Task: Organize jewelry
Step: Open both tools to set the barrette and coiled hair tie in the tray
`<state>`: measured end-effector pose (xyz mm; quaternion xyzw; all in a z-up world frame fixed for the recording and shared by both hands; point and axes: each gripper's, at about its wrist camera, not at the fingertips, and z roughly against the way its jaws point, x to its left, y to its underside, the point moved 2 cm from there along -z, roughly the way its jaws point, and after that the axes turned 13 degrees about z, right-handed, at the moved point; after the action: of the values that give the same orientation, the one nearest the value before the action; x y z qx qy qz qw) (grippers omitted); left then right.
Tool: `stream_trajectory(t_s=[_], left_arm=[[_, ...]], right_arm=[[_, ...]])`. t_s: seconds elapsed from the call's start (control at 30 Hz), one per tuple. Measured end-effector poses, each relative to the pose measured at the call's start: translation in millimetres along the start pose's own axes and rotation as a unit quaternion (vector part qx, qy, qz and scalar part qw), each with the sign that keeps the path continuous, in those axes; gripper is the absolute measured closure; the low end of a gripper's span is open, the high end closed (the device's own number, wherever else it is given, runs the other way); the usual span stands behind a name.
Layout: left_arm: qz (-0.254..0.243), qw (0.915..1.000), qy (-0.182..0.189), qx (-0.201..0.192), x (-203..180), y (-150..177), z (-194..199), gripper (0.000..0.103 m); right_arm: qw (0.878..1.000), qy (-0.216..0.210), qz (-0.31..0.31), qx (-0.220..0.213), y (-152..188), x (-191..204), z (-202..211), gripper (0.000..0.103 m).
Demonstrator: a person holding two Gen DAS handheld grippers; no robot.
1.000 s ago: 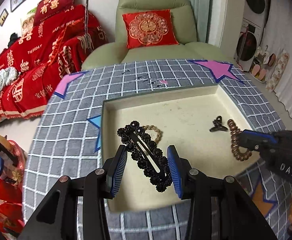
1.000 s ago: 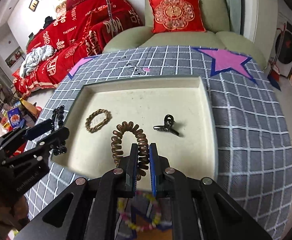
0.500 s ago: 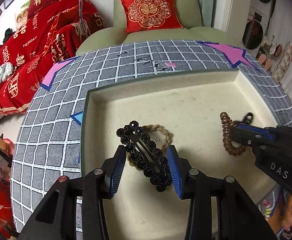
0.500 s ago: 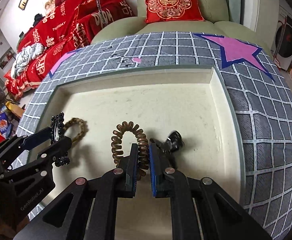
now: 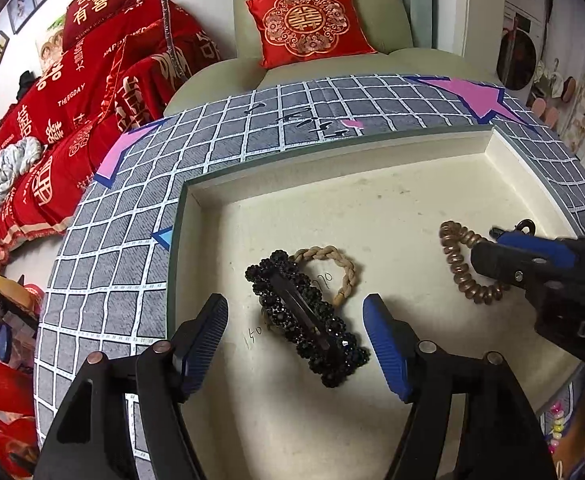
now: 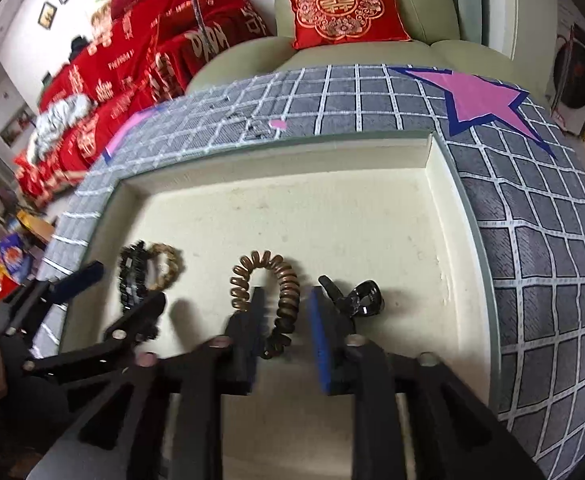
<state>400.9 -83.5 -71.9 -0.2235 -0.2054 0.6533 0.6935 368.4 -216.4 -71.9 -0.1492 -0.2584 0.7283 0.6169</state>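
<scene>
Left fingers: we see the left gripper (image 5: pixel 295 322) spread wide, its blue pads clear on both sides of the black beaded hair clip (image 5: pixel 306 320); nothing is gripped.
Right fingers: the right gripper (image 6: pixel 285 322) stands parted in its own view, one blue pad on each side of the brown spiral hair tie (image 6: pixel 270 292); the pads do not press on the coil.
Black beaded hair clip: it lies flat on the tray floor, running from about 11 o'clock to 5 o'clock between the left pads, and its upper end overlaps the braided beige hair tie (image 5: pixel 338 268).
Braided beige hair tie: at 1 o'clock from the clip's middle, lying on the floor of the tray.
Brown spiral hair tie: at 3 o'clock from the clip in the left view, well apart from it, resting on the tray with the right gripper's tip over its right side.
Small black claw clip (image 6: pixel 358 298): just at 3 o'clock of the right gripper's right pad; we cannot tell whether they touch.
Cream tray (image 5: pixel 332 188): it holds all four pieces and sits on the grey checked cloth (image 5: pixel 104 272).
Beaded bracelet (image 5: pixel 557 426): outside the tray, at 4 o'clock in the left view.
</scene>
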Motion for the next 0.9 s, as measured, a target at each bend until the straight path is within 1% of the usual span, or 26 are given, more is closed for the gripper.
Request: stream_trajectory(t_s=[0.03, 0.27, 0.47, 0.5, 0.53, 0.57, 0.63, 0.73, 0.83, 0.9], left_arm=[[0.001, 1.0, 0.0, -0.002, 0, 0, 2, 0.025], [0.011, 0.9999, 0.007, -0.008, 1, -2, 16, 0.025], [0.012, 0.9997, 0.013, -0.014, 1, 1, 31, 0.025], [0.013, 0.9997, 0.013, -0.015, 1, 1, 33, 0.02], [0.014, 0.9997, 0.011, -0.014, 1, 2, 35, 0.008], [0.019, 0.9996, 0.008, -0.017, 3, 3, 38, 0.0], [0.022, 0.9992, 0.01, -0.031, 5, 5, 45, 0.0], [0.02, 0.9993, 0.013, -0.029, 5, 9, 49, 0.0], [0.016, 0.9992, 0.011, -0.034, 6, 13, 58, 0.0], [0.012, 0.999, 0.013, -0.041, 7, 15, 67, 0.0]], right_arm=[[1.0, 0.001, -0.003, -0.007, 0, -1, 4, 0.057], [0.999, -0.014, -0.035, -0.033, -2, -7, 27, 0.054], [0.997, -0.027, -0.064, -0.036, 5, -15, 41, 0.049], [0.997, -0.027, -0.063, -0.034, 7, -14, 43, 0.048], [0.997, -0.027, -0.06, -0.033, 9, -13, 44, 0.046], [0.998, -0.025, -0.055, -0.033, 11, -12, 47, 0.045], [0.998, -0.023, -0.048, -0.034, 14, -10, 52, 0.043], [0.998, -0.025, -0.048, -0.036, 17, -10, 58, 0.038], [0.998, -0.026, -0.053, -0.037, 20, -11, 64, 0.037], [0.997, -0.028, -0.055, -0.039, 22, -10, 69, 0.03]])
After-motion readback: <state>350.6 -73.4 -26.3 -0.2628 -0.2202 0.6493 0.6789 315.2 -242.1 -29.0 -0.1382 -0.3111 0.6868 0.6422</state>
